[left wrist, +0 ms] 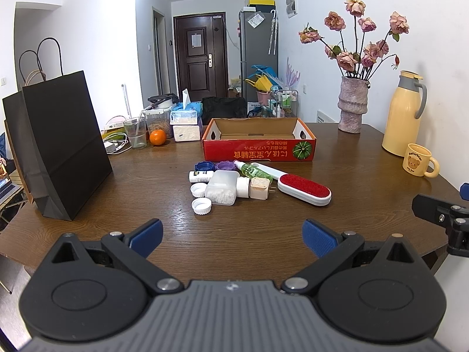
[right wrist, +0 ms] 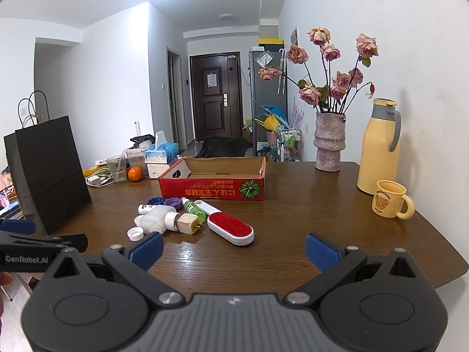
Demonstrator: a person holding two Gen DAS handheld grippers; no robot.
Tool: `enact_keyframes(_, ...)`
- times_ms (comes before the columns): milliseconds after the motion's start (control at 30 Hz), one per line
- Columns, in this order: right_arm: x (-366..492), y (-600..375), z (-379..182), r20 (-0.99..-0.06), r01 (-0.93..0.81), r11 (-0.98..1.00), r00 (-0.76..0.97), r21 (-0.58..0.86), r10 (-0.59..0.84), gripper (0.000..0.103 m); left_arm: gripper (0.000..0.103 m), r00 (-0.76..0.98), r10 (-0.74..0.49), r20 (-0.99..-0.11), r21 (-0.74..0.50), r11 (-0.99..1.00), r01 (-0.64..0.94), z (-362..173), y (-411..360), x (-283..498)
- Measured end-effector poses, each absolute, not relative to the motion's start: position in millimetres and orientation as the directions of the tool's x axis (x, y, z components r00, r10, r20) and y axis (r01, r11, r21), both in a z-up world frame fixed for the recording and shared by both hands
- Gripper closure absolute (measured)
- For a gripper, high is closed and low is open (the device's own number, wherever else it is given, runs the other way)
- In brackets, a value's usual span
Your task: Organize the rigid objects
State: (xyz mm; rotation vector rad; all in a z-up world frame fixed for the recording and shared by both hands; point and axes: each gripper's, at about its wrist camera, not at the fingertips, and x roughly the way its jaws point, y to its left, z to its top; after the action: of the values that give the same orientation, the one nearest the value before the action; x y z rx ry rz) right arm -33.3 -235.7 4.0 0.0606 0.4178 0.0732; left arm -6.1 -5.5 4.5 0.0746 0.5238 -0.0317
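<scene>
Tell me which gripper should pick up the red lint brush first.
Probably right. The lint brush lies at the right end of the pile, just ahead of the open right gripper. From the left gripper, also open and empty, it sits off to the right, with the bottles and caps more directly ahead.

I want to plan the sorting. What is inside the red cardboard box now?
The red cardboard box shows only bare brown floor and inner walls; nothing visible inside. Its front wall hides the nearest strip of floor.

items: caps, bottles, plug, lint brush (left wrist: 304, 189) | clustered before red box (left wrist: 258, 149) | box empty
</scene>
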Motion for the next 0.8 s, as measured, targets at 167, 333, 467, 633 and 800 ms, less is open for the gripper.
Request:
enact_keyframes(167,-29.0,-240.4,3.1,-0.41,-0.056,0.996,0.909,0.068,0.079,0.0,0.0,0.863,-0.009,-0.505,0.061,0.997,0.046,4.5,-7.6,-3.3)
enact_keyframes(333,-17.9,-231.9,-3.6,-0.413,-0.05,0.997,0.908,0.059,0.071,0.0,0.0,0.857,-0.006,-0.516,0.054,0.998,0.04,2.1,-5.1,12.9)
enact_keyframes(467,-4.5,-232.0,-9.7,-0.424,-0.052,0.997,0.903,0.049,0.068,0.0,0.0,0.849,-0.003,-0.528,0.049,0.998,0.034,-4.5,-3.1,27.8)
enact_keyframes(633,18.0,-228.8,-21.3,-0.453,-0.061,0.997,0.889,0.041,0.073,0.0,0.0,0.836,-0.003,-0.549,0.04,0.999,0.029,-14.8,-2.0,51.3)
enact_keyframes(800,39.2,-226.4,-26.6,-0.467,-0.068,0.997,0.881,0.035,0.076,0.0,0.0,0.834,-0.004,-0.552,0.035,0.999,0.028,-20.6,0.4,68.8)
